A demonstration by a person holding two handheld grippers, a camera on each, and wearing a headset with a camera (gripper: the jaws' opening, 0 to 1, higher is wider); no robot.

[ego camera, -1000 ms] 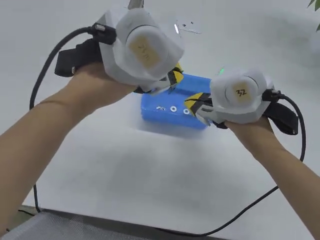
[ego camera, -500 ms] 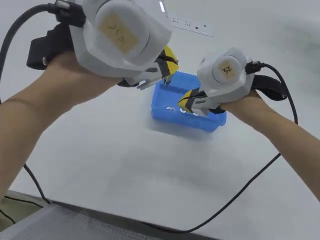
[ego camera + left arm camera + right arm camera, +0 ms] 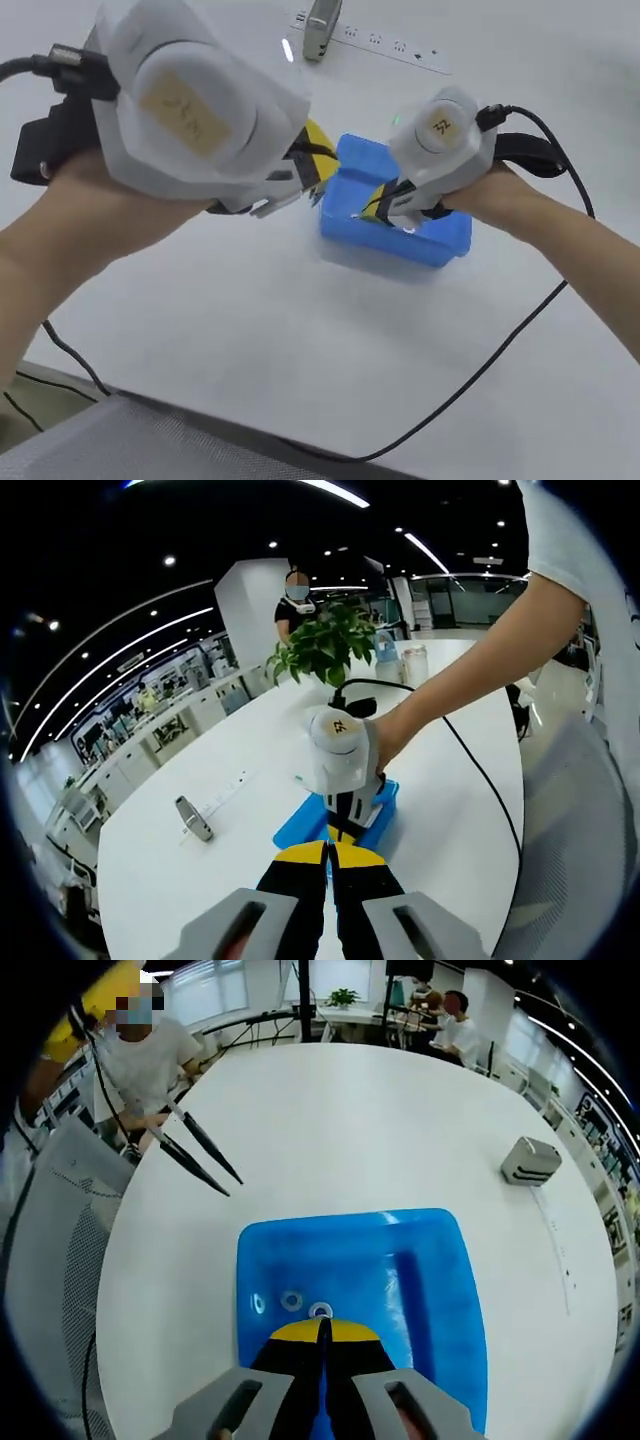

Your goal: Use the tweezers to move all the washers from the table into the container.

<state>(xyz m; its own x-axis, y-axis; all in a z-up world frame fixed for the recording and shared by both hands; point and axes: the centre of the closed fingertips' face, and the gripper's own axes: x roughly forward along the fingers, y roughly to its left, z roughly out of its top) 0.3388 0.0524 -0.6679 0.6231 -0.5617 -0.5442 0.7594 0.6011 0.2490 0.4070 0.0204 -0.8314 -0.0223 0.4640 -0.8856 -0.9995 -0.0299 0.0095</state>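
A blue container (image 3: 440, 240) lies on the white table, and three washers (image 3: 291, 1300) rest on its floor. My right gripper (image 3: 385, 207) reaches into it from the far side; in the right gripper view its jaws (image 3: 322, 1330) are closed over the container's near wall (image 3: 250, 1360), just short of the washers. My left gripper (image 3: 315, 165) is raised just left of the container and is shut on black tweezers (image 3: 200, 1155), whose two tips hang apart above the bare table beside the container (image 3: 420, 1280). The left gripper view looks along its jaws (image 3: 330, 858) at the right gripper (image 3: 340, 750).
A white power strip (image 3: 375, 42) with a grey plug block (image 3: 320, 22) lies at the back of the table. Black cables (image 3: 490, 370) trail from both grippers over the table. A potted plant (image 3: 325, 650) stands farther off, and people sit at distant desks.
My left gripper has lifted and drawn left, away from the container, carrying the tweezers. The right gripper stays at the container. The head camera has shifted.
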